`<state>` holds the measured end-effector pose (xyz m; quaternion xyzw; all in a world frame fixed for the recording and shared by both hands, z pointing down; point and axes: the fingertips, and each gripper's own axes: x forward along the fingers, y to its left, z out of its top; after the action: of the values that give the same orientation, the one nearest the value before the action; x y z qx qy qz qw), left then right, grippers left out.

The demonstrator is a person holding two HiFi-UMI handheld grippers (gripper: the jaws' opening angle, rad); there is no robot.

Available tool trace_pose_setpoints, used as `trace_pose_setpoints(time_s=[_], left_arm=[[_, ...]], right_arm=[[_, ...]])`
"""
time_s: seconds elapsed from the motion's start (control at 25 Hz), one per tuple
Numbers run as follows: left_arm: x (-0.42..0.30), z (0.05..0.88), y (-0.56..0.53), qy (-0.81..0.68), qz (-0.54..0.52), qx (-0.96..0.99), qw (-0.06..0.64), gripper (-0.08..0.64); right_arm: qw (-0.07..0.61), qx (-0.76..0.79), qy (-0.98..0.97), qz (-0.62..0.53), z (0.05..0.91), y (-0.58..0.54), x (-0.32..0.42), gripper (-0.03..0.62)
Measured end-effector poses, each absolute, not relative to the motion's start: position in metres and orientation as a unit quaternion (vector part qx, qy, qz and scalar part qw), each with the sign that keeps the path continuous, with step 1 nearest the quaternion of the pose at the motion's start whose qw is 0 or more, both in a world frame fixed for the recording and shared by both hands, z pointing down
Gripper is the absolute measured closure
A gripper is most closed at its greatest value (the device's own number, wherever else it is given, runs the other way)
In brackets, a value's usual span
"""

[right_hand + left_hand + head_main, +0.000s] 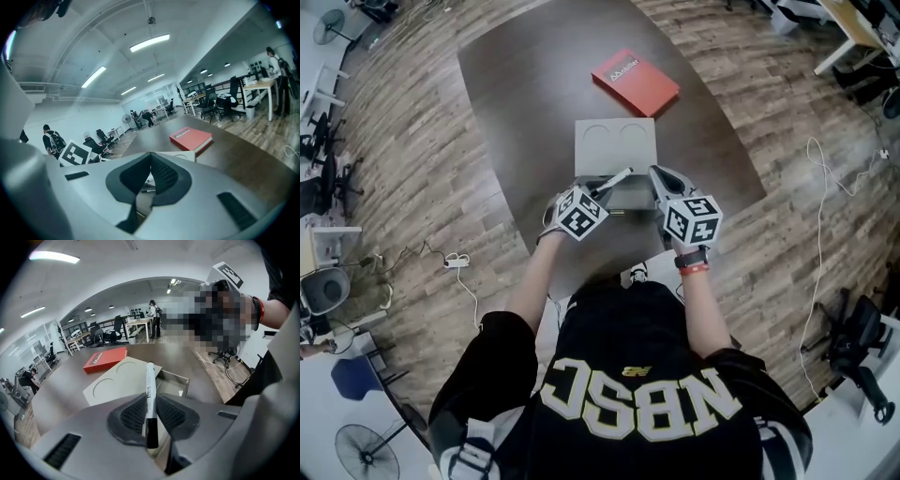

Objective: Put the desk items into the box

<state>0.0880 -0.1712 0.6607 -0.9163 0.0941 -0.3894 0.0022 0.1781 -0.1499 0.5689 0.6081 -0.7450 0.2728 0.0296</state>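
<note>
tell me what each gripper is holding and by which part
The left gripper holds a white marker, jaws pinching its barrel just above the black end. The right gripper holds nothing, jaws shut.

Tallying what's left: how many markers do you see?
1 marker, clamped in the left claw over the open box. More may lie hidden inside the box.

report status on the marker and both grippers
Left gripper shut on marker, at the open box. Right gripper shut, empty. Red book lies beyond the lid; nothing blocks the box.
</note>
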Motion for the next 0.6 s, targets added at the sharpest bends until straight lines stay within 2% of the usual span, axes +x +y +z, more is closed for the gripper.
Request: trace_pose_setpoints(time_s=[0.6], left_arm=[[0.109, 0.701, -0.159, 0.035, -0.433, -0.901, 0.004, 0.488]], right_arm=[[0.033, 0.626, -0.72, 0.296, 0.587, -0.132, 0.194, 0.583]])
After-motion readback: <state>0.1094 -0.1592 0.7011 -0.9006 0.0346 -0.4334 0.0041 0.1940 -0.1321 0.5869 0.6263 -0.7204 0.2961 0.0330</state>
